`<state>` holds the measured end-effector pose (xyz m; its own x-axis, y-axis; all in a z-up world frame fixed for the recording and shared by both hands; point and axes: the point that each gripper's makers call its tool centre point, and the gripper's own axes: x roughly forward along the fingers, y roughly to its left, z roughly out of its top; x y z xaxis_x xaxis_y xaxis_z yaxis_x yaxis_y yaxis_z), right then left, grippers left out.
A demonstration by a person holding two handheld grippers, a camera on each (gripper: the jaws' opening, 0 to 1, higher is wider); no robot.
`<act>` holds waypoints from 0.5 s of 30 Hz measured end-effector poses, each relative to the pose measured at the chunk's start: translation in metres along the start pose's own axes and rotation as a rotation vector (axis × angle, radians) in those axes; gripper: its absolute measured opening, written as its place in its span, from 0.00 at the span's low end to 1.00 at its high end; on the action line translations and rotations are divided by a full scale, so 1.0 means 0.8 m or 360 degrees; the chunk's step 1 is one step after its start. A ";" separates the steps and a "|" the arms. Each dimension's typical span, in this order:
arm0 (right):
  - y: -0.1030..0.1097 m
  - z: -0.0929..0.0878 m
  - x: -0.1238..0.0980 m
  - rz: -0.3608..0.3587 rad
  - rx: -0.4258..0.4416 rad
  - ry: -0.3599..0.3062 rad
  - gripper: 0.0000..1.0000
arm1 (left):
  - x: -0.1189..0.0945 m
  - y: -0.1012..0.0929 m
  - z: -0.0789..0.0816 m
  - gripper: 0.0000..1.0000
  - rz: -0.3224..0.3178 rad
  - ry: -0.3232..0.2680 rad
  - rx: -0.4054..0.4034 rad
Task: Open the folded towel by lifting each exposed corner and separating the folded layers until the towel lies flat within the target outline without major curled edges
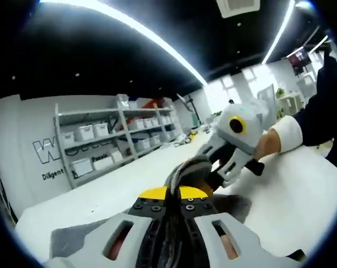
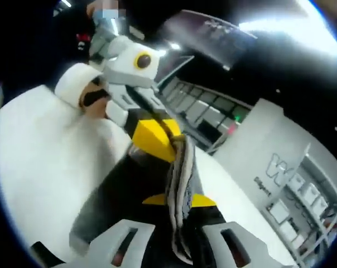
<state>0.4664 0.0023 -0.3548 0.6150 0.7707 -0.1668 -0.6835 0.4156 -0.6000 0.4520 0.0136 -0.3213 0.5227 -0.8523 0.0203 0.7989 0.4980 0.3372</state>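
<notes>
Here, in the left gripper view, your left claw (image 1: 177, 204) pinches the grey towel (image 1: 186, 173), which rises toward 12 o'clock above the tabletop (image 1: 291, 190). In the right gripper view, your right claw (image 2: 179, 223) pinches the towel too, the left claw at 11 o'clock, close by.

The towel (image 1: 191, 170) is dark grey, matt, nubbly cloth; the desk (image 1: 302, 195) is smooth matt white; the right claw (image 1: 216, 181) is pale plastic.
</notes>
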 end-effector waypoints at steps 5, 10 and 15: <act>-0.010 0.000 -0.001 -0.0010 0.0331 -0.0013 0.00 | -0.001 0.002 0.001 0.06 0.0000 -0.0008 -0.0002; -0.034 0.002 -0.003 -0.0083 0.0570 -0.0058 0.00 | 0.000 0.004 0.003 0.11 0.0002 -0.0018 0.0024; -0.056 -0.003 -0.006 -0.0144 0.0871 -0.0103 0.00 | -0.003 0.010 0.009 0.13 0.0028 -0.0053 0.0044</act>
<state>0.4948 -0.0214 -0.3289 0.6669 0.7414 -0.0746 -0.7443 0.6581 -0.1133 0.4551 0.0184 -0.3122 0.5260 -0.8485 0.0578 0.7808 0.5088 0.3625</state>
